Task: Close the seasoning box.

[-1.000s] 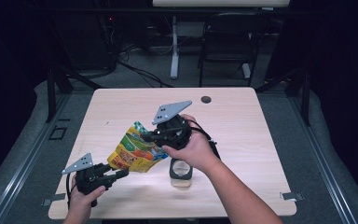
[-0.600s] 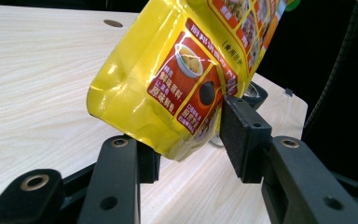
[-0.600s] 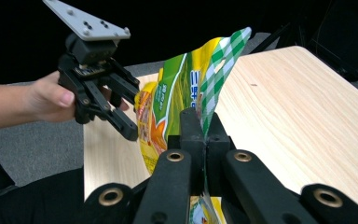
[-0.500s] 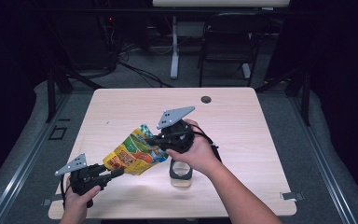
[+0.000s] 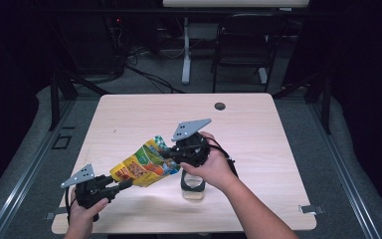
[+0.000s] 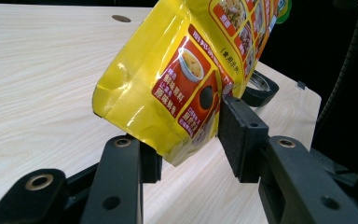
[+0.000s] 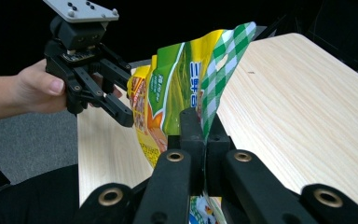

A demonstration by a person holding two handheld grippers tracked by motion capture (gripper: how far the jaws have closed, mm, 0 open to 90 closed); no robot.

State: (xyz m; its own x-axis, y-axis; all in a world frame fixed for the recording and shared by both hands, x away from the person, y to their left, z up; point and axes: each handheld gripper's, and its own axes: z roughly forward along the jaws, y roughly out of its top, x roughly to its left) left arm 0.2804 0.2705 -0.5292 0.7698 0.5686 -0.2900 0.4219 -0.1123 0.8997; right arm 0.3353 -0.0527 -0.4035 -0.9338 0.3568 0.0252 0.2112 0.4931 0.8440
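A yellow and green snack pouch [image 5: 143, 168] hangs tilted above the table [image 5: 263, 134], between my two grippers. My right gripper [image 5: 166, 153] is shut on its green checked top edge [image 7: 223, 56]; the jaws pinch it in the right gripper view [image 7: 204, 126]. My left gripper [image 5: 127, 183] has the pouch's lower yellow corner [image 6: 168, 116] between its jaws, with both pads pressed against it [image 6: 189, 140]. It also appears in the right gripper view [image 7: 123, 109], held by a hand at the pouch's far end.
A clear jar with a black rim [image 5: 192, 188] stands on the table right under my right hand; its rim [image 6: 261, 86] shows behind the pouch. A dark cable hole [image 5: 220, 106] sits near the far edge. A chair and desk legs stand beyond the table.
My right gripper has carried the pouch down and left, so it now lies flatter. The pouch's lower corner has come between the left gripper's jaws, which stayed near the front left edge.
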